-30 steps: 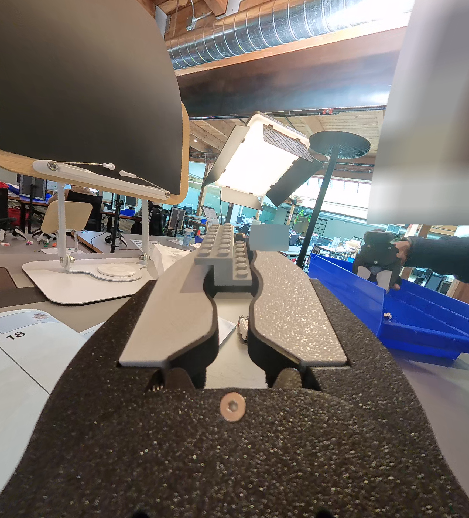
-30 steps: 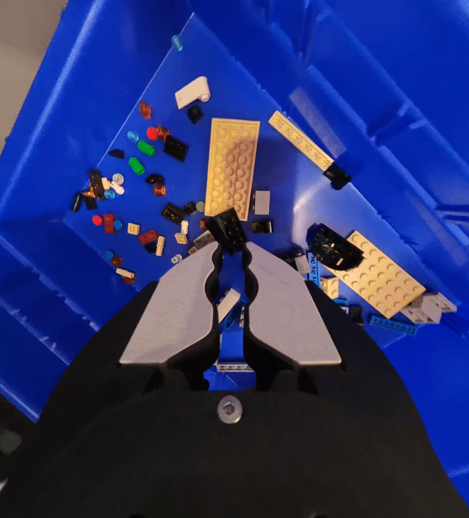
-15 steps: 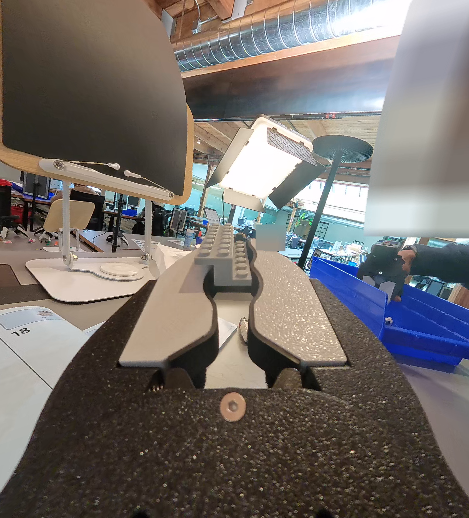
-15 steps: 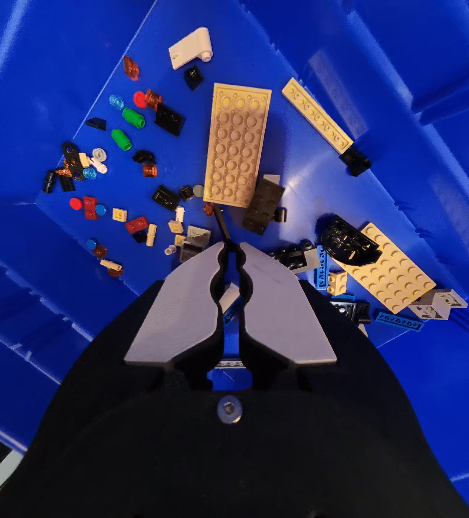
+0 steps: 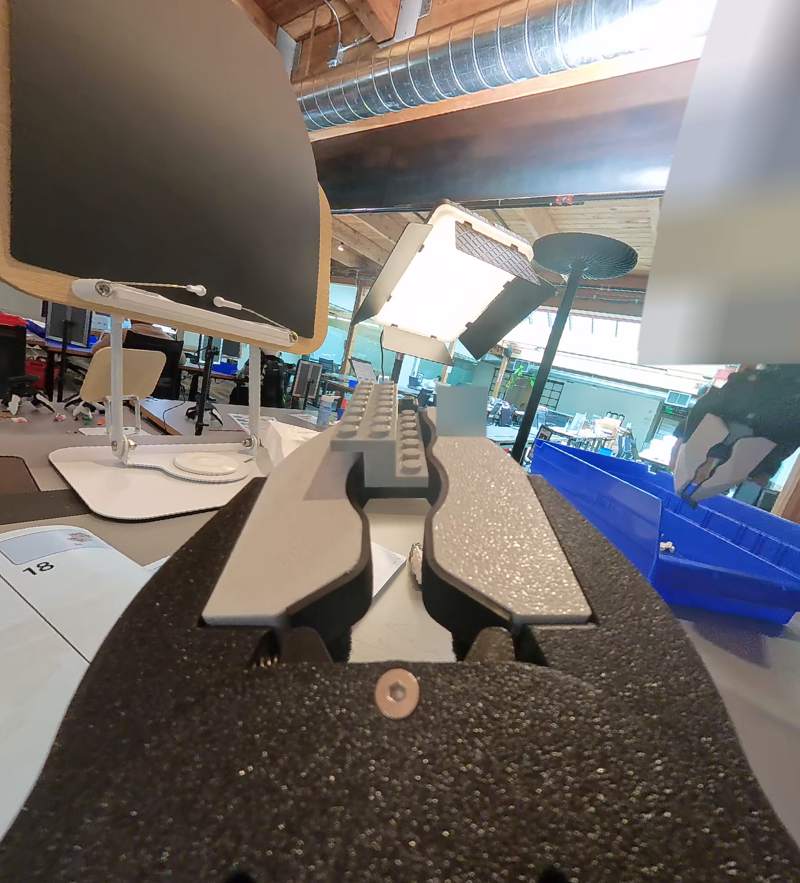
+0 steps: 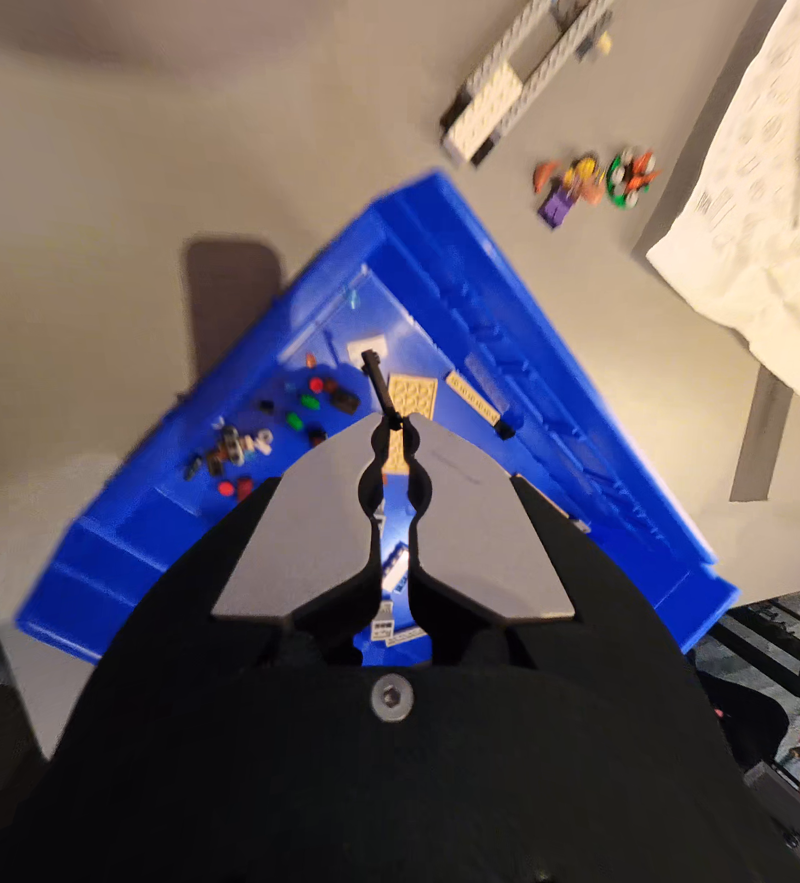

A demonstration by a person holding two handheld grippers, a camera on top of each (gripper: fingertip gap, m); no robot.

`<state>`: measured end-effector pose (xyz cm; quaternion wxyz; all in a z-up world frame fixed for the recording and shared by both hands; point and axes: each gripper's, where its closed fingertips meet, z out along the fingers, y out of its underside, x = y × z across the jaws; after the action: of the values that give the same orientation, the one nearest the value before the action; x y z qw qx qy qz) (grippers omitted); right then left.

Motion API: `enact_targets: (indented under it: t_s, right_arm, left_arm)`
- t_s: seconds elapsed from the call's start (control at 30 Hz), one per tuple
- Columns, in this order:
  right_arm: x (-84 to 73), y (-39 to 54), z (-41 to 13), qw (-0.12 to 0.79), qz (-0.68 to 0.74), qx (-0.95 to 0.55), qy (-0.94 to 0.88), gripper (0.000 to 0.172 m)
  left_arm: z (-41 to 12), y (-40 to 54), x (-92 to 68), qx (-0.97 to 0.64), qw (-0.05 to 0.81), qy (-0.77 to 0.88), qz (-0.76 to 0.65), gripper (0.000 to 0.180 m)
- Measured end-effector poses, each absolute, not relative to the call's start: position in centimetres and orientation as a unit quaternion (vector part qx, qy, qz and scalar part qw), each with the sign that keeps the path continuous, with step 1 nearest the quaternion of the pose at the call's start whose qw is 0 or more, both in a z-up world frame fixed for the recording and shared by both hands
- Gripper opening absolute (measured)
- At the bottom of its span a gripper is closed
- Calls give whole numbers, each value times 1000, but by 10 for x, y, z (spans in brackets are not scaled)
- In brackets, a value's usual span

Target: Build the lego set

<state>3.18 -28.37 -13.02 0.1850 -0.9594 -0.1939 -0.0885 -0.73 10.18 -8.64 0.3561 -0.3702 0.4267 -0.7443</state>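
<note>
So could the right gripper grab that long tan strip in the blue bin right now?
Probably not. The right gripper is already pinching a thin black piece, so its jaws aren't free. The long tan strip lies uncovered by the blue bin wall, so it looks reachable once the gripper is free.

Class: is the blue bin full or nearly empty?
Nearly empty: the blue bin shows mostly bare floor, with scattered small bricks and tan plates.

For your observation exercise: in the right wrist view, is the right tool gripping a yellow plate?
No: the right tool pinches a thin black piece above the blue bin.
</note>
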Motion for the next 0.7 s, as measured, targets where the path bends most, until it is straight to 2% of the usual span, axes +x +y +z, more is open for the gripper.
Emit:
enact_targets:
  t_s: [0.17,0.5,0.7]
  right_arm:
    - [-9,-225,-124,259,-99,-945,-171,5]
    - [-57,-149,-196,260,-119,-951,-117,5]
    - [-63,-133,-220,256,-96,-958,-91,5]
  left_arm:
    - [-85,93,-12,-354,372,444,-735,18]
    - [-88,85,-15,-346,388,474,-711,17]
    - [-87,88,-14,-353,378,464,-719,18]
